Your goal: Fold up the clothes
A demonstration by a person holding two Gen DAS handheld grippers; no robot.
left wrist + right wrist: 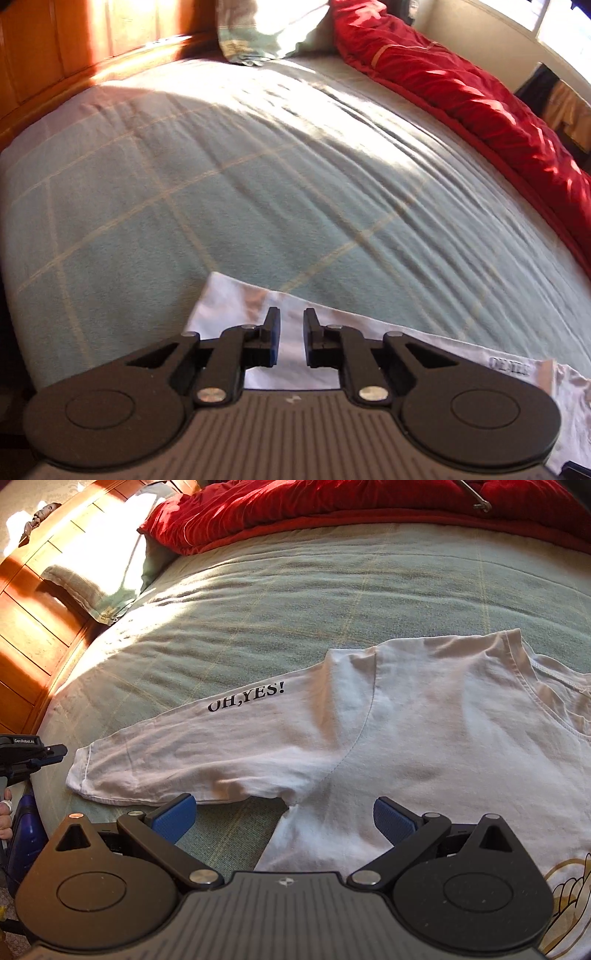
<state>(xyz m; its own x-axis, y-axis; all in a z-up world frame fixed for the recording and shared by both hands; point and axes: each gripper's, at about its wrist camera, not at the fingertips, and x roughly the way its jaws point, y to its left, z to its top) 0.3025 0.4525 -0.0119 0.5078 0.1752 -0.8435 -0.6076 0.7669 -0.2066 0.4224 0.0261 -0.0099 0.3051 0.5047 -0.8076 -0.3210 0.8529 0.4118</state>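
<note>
A white T-shirt [424, 731] lies flat on the bed, its left sleeve [207, 749] stretched out with "OH,YES!" printed on it. My right gripper [284, 812] hovers open and wide above the armpit, blue pads [177, 812] apart and empty. In the left wrist view the sleeve's cuff end [229, 306] lies below my left gripper [291, 317], whose pads stand a narrow gap apart with nothing pinched between them. From the right wrist view the left gripper [55, 753] sits just off the cuff, clear of the cloth.
The pale green checked bed sheet [258, 177] spreads ahead. A red duvet [461, 92] is bunched along the far side, with a pillow [266, 29] by the wooden headboard [55, 48]. A hand [5, 812] shows at the left edge.
</note>
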